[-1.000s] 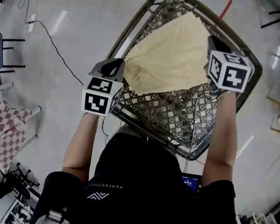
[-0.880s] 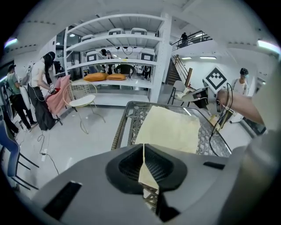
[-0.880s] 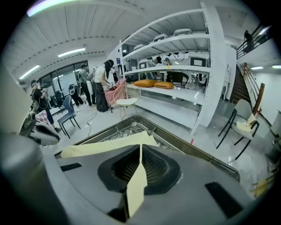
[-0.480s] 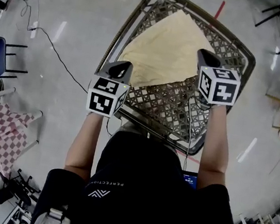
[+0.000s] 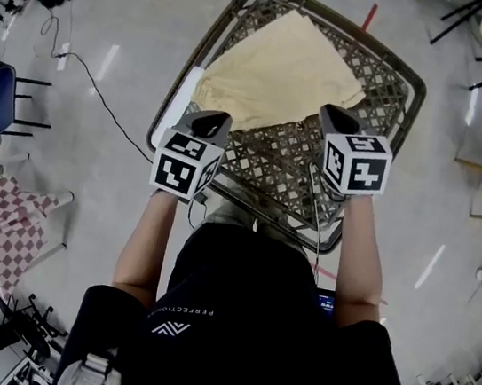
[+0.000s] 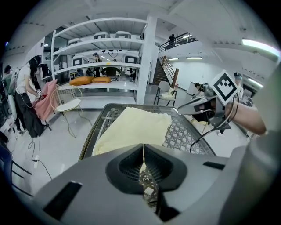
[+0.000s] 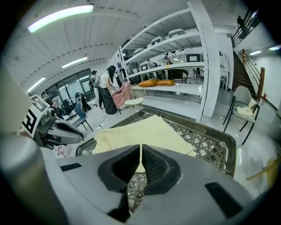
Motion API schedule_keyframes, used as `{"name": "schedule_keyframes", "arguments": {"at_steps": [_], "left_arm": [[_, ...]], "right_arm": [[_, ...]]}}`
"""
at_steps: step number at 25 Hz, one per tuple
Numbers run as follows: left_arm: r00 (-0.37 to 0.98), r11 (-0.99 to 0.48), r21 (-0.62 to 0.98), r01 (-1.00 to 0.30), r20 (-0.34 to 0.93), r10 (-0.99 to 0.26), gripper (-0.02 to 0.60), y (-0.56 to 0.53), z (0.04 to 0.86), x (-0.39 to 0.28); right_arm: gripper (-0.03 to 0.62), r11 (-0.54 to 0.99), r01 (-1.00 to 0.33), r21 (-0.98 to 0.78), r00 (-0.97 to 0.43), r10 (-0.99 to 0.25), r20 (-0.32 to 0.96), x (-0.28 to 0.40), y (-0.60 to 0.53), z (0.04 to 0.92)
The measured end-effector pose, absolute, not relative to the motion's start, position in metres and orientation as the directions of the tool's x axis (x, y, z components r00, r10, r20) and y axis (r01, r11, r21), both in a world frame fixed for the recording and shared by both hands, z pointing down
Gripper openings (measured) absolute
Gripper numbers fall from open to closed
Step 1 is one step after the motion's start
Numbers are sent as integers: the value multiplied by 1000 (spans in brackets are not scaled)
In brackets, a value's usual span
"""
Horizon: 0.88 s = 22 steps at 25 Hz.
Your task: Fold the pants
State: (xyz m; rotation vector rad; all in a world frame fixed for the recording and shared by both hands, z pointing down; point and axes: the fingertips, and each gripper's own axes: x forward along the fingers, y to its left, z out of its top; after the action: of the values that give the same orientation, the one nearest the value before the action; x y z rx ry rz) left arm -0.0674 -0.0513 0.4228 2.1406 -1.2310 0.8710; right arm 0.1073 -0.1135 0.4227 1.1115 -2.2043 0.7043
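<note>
Pants of pale yellow cloth lie folded flat on the far part of the dark woven lattice table. Your left gripper and right gripper hover at its near side, apart from the cloth. The jaws of both are pressed together and hold nothing.
</note>
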Motion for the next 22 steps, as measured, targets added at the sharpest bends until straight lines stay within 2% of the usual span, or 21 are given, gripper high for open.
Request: {"name": "schedule_keyframes", "arguments": {"at_steps": [6, 13, 22], "left_arm": [[359, -463, 89, -882, 763, -537, 14, -21, 427, -54], [396, -542, 84, -836, 777, -489, 14, -15, 438, -68], [550, -637, 232, -735, 754, -359, 14, -49, 445, -100]], "right_arm": [[41, 558, -797, -230, -541, -493, 681, 109, -77, 429], [43, 562, -776, -286, -582, -465, 667, 84, -48, 439], [43, 451, -829, -331, -538, -480, 693, 33, -46, 454]]}}
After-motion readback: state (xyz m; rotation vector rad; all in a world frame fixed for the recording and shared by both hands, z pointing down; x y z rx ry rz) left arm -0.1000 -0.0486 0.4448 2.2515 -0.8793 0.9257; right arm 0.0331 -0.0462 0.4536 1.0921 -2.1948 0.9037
